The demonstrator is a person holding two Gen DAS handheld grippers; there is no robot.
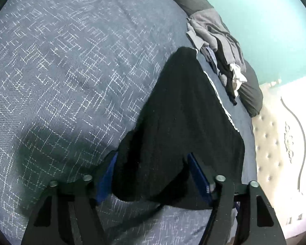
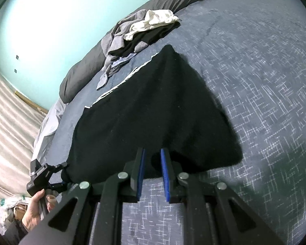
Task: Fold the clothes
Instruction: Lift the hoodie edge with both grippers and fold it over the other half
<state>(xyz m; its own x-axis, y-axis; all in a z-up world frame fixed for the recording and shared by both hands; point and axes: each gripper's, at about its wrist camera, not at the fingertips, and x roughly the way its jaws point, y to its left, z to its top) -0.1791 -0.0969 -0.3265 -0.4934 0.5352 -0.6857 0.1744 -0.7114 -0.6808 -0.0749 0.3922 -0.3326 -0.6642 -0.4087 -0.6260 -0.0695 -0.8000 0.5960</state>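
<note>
Between my jaws hangs a black garment (image 2: 144, 106) of soft, matt, slightly fuzzy cloth. My fingers (image 2: 140, 169) are matt black plastic with blue rubbery pads and dull metal pins. Beneath them lies a coarse woven bedspread (image 1: 71, 71), grey-blue and matt.

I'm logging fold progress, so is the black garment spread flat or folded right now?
Neither: the black garment is lifted by its near edge and drapes toward the bed. Whether it is already folded over, I cannot tell.
</note>
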